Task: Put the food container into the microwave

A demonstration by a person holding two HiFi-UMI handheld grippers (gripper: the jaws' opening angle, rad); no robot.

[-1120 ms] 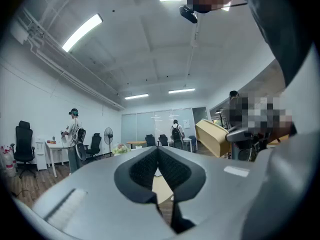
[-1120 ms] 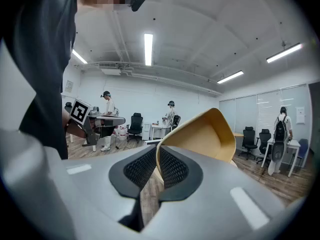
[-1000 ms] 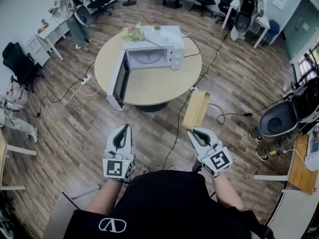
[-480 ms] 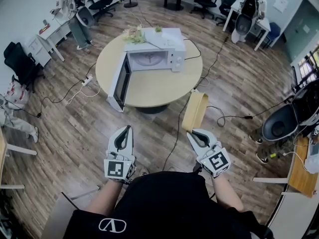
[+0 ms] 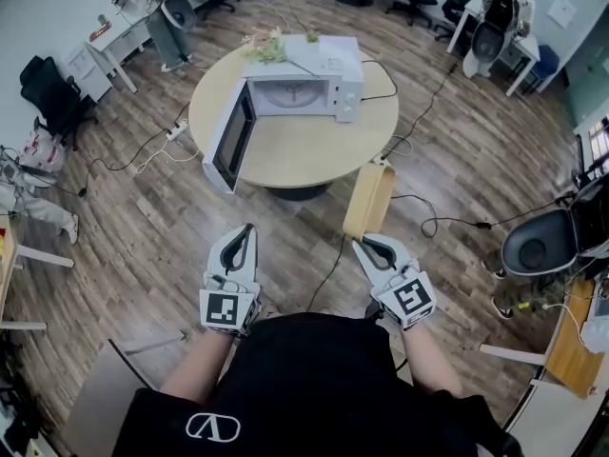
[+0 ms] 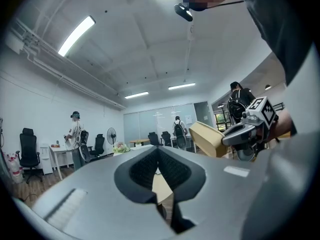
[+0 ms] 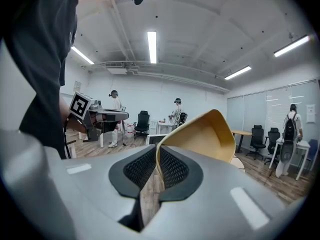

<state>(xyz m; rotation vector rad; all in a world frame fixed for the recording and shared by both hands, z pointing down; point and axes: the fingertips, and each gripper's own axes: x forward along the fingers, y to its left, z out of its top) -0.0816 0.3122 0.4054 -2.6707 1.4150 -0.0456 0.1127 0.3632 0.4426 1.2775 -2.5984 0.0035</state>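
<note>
A tan food container (image 5: 369,199) (image 7: 205,134) hangs in the air, pinched by its rim in my right gripper (image 5: 366,247) (image 7: 157,166), which is shut on it. My left gripper (image 5: 242,241) (image 6: 159,170) is shut and holds nothing. The container (image 6: 207,138) and the right gripper also show at the right of the left gripper view. A white microwave (image 5: 300,89) stands on a round wooden table (image 5: 295,155) ahead of me, its door (image 5: 231,137) swung open to the left. Both grippers are short of the table, over the wooden floor.
A bunch of flowers (image 5: 265,48) lies at the table's far side beside the microwave. Cables (image 5: 414,112) trail across the floor around the table. Office chairs (image 5: 542,246), desks and standing people (image 7: 114,116) ring the room.
The table and microwave have come a little nearer and lower in the head view. Both grippers keep the same posture, the right one still shut on the container.
</note>
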